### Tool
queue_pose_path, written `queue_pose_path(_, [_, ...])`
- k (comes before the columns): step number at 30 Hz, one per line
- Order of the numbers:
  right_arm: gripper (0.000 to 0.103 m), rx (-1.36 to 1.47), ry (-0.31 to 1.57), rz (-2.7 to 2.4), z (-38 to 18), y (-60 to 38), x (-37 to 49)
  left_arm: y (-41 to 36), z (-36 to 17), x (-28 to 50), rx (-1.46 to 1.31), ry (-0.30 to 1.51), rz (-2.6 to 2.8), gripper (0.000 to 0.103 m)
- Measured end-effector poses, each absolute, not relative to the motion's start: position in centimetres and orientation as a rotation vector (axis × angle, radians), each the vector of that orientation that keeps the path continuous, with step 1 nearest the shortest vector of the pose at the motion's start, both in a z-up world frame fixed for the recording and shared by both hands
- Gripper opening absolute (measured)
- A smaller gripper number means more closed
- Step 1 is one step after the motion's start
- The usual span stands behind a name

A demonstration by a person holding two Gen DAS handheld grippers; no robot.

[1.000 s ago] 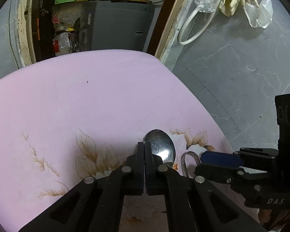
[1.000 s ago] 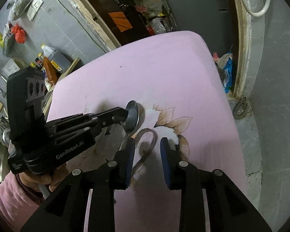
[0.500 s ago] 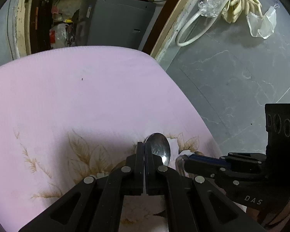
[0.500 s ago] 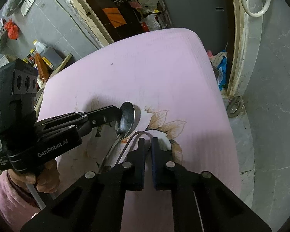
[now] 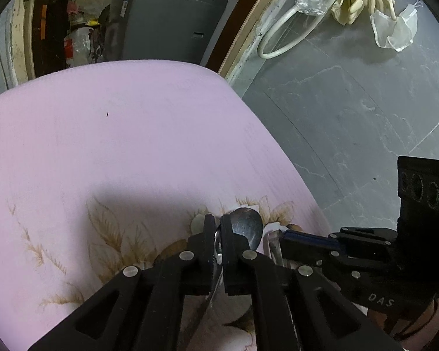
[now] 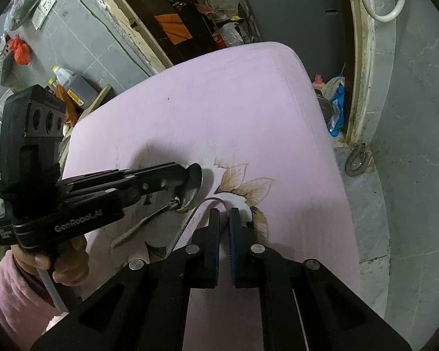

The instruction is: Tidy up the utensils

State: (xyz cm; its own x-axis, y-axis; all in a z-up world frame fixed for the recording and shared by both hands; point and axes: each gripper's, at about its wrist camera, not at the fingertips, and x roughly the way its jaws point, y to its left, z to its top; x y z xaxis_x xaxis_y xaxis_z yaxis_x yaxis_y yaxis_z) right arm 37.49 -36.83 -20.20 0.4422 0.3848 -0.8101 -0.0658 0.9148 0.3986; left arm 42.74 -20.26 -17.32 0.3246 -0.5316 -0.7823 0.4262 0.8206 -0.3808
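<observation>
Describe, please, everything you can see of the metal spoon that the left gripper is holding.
The spoon is shiny, silvery metal with an oval bowl and a slim, plain handle. The left gripper is shut on it about where bowl meets handle, so the bowl sticks out past the fingertips and the handle slants back and down toward the pink flowered cloth. Whether the handle's end touches the cloth cannot be told. A bent wire loop, pinched in the right gripper, sits just beside the bowl.

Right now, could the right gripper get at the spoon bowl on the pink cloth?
Probably not. The right gripper is shut on the wire loop, and the left gripper already clamps the spoon at its neck, crowding the bowl.
</observation>
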Motion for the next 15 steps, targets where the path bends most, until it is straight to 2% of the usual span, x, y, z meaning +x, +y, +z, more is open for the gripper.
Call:
queue_pose_path(3, [0.005, 0.334, 1.079, 0.284, -20.2, -37.1, 37.4, -20.3, -17.1, 42.1, -0.088, 1.066, -0.636, 0.013])
queue_pose_path(6, [0.005, 0.329, 1.076, 0.279, -20.1, -37.2, 37.2, -20.5, -16.6, 41.3, -0.071, 1.047, -0.655, 0.034])
queue_pose_path(7, [0.005, 0.327, 1.076, 0.277, -20.0, -37.3, 37.1, -20.5, -16.5, 41.1, -0.062, 1.036, -0.656, 0.047])
queue_pose_path(8, [0.005, 0.326, 1.075, 0.275, -19.9, -37.4, 37.0, -20.5, -16.3, 40.9, -0.048, 1.018, -0.655, 0.052])
queue_pose_path(15, [0.006, 0.310, 1.066, 0.265, -19.6, -37.9, 36.6, -21.6, -16.7, 41.7, -0.001, 1.024, -0.652, 0.051])
